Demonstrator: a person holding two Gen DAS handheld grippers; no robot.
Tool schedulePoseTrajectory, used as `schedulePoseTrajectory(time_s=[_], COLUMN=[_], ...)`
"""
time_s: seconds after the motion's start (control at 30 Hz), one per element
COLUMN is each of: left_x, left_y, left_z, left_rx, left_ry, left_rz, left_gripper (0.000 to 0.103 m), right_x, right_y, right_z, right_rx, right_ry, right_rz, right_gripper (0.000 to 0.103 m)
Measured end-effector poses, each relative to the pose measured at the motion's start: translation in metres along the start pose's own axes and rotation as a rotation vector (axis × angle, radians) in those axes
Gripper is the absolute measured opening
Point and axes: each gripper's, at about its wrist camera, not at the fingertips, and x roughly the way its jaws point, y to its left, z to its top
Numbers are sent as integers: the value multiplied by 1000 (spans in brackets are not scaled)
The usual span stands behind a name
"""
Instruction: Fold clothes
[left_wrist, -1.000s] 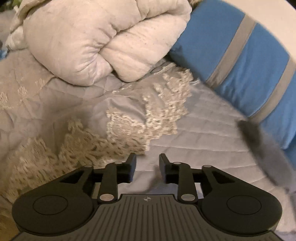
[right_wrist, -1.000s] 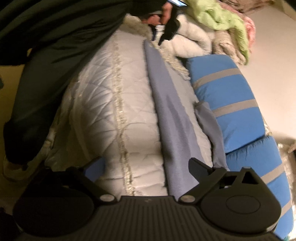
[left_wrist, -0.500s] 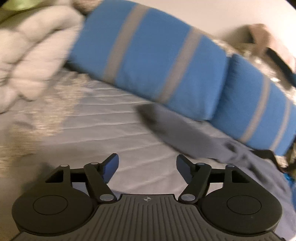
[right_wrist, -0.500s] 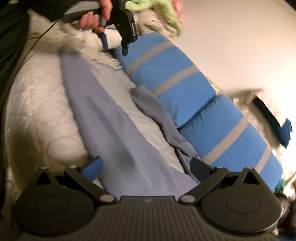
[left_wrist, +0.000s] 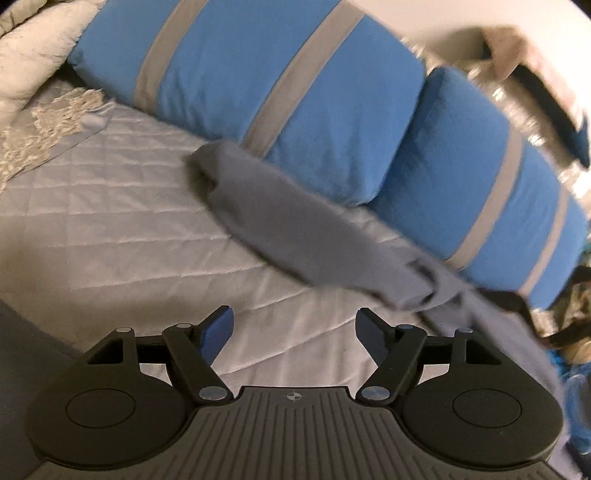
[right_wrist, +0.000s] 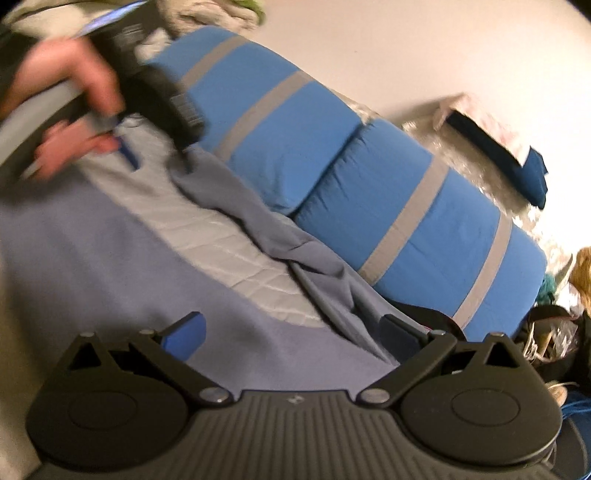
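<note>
A grey-blue garment lies on the quilted bed. In the left wrist view one long sleeve-like part (left_wrist: 295, 229) runs diagonally beside the blue pillows. My left gripper (left_wrist: 293, 325) is open and empty, just above the quilt, short of that part. In the right wrist view the garment's broad folded part (right_wrist: 92, 258) and its crumpled part (right_wrist: 306, 266) both show. My right gripper (right_wrist: 291, 328) is open and empty over the garment. The left gripper (right_wrist: 159, 155), held in a hand, hovers near the far end of the crumpled part.
Two blue pillows with grey stripes (left_wrist: 314, 92) (right_wrist: 406, 206) line the far side of the bed against a pale wall. A cream lace-edged blanket (left_wrist: 44, 110) lies at the left. Clutter and bags (right_wrist: 554, 332) sit at the right end. The quilt (left_wrist: 110, 221) is light grey.
My left gripper opened wide and swung right, from the lace blanket to the garment's sleeve by the pillows. My right gripper also swung right and lower over the garment.
</note>
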Motion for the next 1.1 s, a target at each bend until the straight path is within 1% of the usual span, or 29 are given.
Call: schedulePoseTrajectory(time_s=[0.07, 0.2, 0.33, 0.47, 0.53, 0.67, 0.8, 0.93, 1.03, 1.1], left_x=[1, 4, 11, 22, 27, 38, 40, 37, 36, 35], left_y=[1, -1, -3, 0, 6, 20, 20, 15, 12, 11], left_z=[2, 7, 11, 15, 20, 26, 27, 26, 26, 27], left_rx=[21, 48, 57, 44, -4, -127, -161, -143, -141, -142], left_ry=[3, 23, 49, 76, 89, 113, 117, 110, 114, 115], left_rz=[-19, -27, -52, -68, -83, -100, -112, -121, -130, -140], left_gripper=[72, 72, 72, 72, 72, 71, 71, 71, 71, 71], right_x=[23, 63, 92, 100, 98, 94, 102, 115, 130, 142], right_y=[-8, -21, -23, -20, -18, -17, -22, -33, -53, -66], right_z=[8, 19, 25, 29, 30, 30, 23, 14, 10, 9], right_rx=[31, 86, 71, 85, 85, 66, 69, 57, 88, 111], right_ry=[18, 36, 46, 66, 71, 62, 78, 103, 120, 138], right_rz=[-1, 0, -16, 3, 21, 24, 31, 34, 68, 84], right_gripper=[103, 103, 103, 103, 103, 103, 103, 101, 93, 80])
